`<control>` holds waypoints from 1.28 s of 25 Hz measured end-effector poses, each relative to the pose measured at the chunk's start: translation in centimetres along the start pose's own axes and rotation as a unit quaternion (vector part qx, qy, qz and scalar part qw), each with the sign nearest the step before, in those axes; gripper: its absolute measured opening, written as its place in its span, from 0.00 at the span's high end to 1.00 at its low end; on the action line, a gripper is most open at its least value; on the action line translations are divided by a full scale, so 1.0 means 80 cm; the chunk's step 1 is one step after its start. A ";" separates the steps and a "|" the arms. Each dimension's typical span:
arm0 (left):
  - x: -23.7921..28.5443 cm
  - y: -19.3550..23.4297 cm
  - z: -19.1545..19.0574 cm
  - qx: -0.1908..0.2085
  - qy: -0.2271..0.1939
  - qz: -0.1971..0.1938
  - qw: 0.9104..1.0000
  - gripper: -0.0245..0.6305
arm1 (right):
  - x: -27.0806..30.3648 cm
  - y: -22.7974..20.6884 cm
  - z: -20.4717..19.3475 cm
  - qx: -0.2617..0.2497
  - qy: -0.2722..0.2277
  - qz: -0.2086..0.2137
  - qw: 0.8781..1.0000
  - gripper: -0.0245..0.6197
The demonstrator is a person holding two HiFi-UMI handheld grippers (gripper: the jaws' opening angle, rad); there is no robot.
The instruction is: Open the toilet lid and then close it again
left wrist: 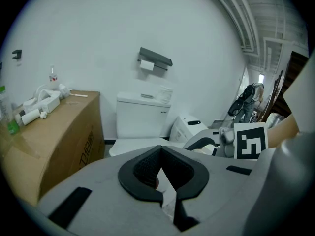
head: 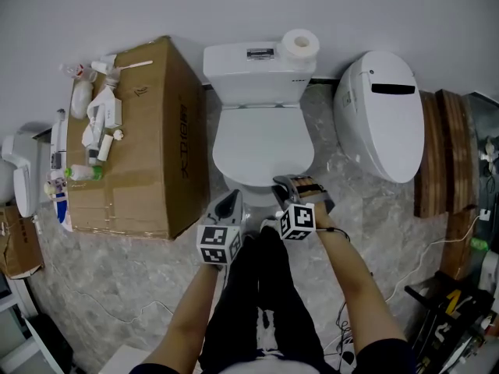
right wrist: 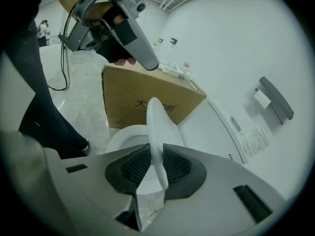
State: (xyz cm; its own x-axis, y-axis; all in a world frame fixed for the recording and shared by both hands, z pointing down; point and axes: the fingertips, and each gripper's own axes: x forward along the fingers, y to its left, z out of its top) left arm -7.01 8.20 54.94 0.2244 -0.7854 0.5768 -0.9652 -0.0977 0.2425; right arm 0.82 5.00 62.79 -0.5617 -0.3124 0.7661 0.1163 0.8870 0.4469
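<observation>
We pinch the toilet lid point(right wrist: 158, 124) in our right claw point(right wrist: 156, 165); our left claw point(left wrist: 160, 170) beside it is clenched, empty. The smooth lid could slip and slam.

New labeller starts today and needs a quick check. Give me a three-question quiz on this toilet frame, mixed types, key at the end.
1. True or false: the left gripper holds the toilet lid.
2. What sits on the tank? A) toilet roll B) bottle C) towel
3. Fill in: in the head view, the cardboard box stands to the ____ of the tank.
Key: 1 false: the right gripper grips the lid's edge, and the left is shut and empty. 2 A. 3 left.
</observation>
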 end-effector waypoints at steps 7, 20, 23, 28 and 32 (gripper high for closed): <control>0.006 0.004 -0.003 0.005 0.000 -0.002 1.000 0.96 | 0.010 0.030 -0.009 -0.017 0.015 0.015 1.000 0.87; 0.013 0.006 -0.078 0.059 0.058 -0.012 0.997 0.95 | 0.026 0.070 -0.023 -0.028 0.027 0.027 0.999 0.86; 0.014 0.006 -0.099 0.073 0.073 -0.011 0.995 0.95 | 0.029 0.077 -0.025 -0.028 0.028 0.025 0.999 0.85; 0.025 0.008 -0.133 0.093 0.113 -0.013 0.989 0.78 | 0.032 0.082 -0.027 -0.026 0.026 0.012 0.999 0.85; 0.038 0.012 -0.168 0.176 0.154 -0.005 0.972 0.73 | 0.034 0.085 -0.028 -0.022 0.023 0.005 0.999 0.85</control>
State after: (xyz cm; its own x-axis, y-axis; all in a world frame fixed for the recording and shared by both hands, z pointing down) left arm -5.42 13.91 67.43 0.2105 -0.5683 0.7954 -0.9371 -0.3489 -0.0013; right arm 1.92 9.48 68.93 -0.5215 -0.3204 0.7908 0.1575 0.8748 0.4583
